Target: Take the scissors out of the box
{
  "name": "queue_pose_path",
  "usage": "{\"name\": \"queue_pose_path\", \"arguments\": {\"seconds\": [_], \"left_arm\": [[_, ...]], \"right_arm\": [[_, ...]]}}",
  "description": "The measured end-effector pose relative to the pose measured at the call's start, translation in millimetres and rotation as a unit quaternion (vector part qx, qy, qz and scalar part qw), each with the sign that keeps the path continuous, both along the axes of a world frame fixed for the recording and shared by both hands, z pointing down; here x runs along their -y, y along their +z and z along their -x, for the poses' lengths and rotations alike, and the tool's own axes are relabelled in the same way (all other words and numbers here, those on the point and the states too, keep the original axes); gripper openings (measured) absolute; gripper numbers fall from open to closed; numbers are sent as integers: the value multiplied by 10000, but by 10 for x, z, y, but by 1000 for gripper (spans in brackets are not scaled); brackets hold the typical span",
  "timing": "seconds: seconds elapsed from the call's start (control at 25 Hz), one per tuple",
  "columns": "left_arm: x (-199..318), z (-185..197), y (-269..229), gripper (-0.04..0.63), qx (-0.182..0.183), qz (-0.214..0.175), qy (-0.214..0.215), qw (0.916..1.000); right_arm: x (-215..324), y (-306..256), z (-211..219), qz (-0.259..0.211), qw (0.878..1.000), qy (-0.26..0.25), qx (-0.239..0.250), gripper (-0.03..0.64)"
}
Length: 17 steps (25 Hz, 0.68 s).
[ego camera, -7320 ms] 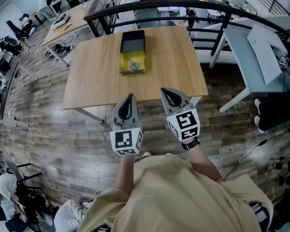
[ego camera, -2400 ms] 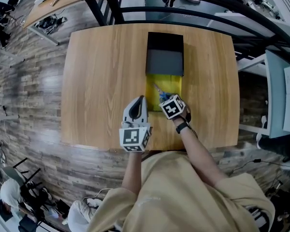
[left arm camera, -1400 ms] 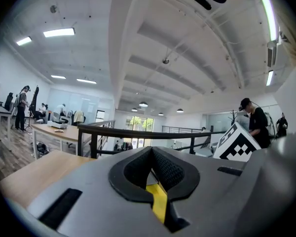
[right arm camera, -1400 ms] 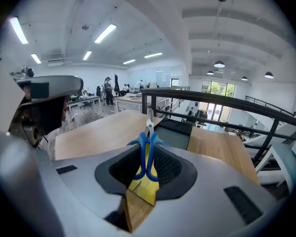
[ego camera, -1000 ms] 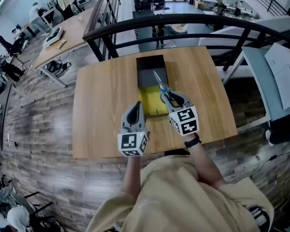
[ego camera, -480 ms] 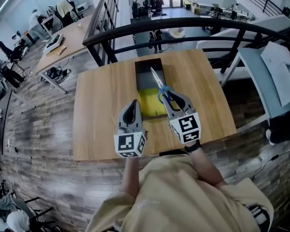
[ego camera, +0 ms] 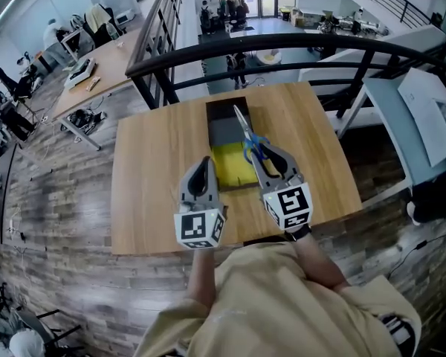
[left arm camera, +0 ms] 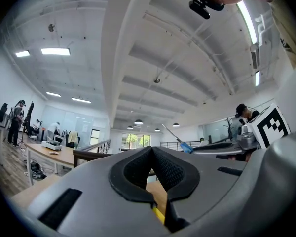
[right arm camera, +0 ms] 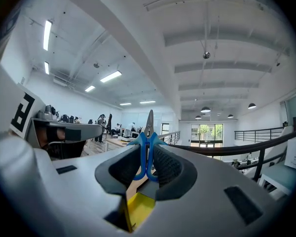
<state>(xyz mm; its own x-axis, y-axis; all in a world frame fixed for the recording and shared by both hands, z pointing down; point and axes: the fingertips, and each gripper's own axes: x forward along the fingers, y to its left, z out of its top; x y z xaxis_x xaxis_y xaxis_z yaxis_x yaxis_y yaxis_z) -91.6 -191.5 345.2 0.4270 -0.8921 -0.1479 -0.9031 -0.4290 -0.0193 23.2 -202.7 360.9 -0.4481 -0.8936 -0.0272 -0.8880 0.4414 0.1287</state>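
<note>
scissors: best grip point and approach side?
Grip the blue handle loops, coming from the handle end with the jaws across their flat sides, as the right gripper has the scissors now. The loops are the broad, blunt part. The closed blades point away from the person, above the box.

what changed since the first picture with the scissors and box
The right tool went into the box, closed on the scissors by the blue handles and lifted them clear. The left tool stayed shut and empty; the box stayed open on the table.
</note>
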Motion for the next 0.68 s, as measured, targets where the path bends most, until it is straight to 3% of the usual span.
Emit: {"name": "queue_pose_path", "arguments": {"seconds": [0.44,0.68], "left_arm": [[234,-27,327,11,-154,230,-105,9996],[496,89,804,11,9,739,-132,9972]], "right_arm": [[186,229,-89,220,9994,39,-266,83],[614,801,-68,837,9941,105,-681,83]]}}
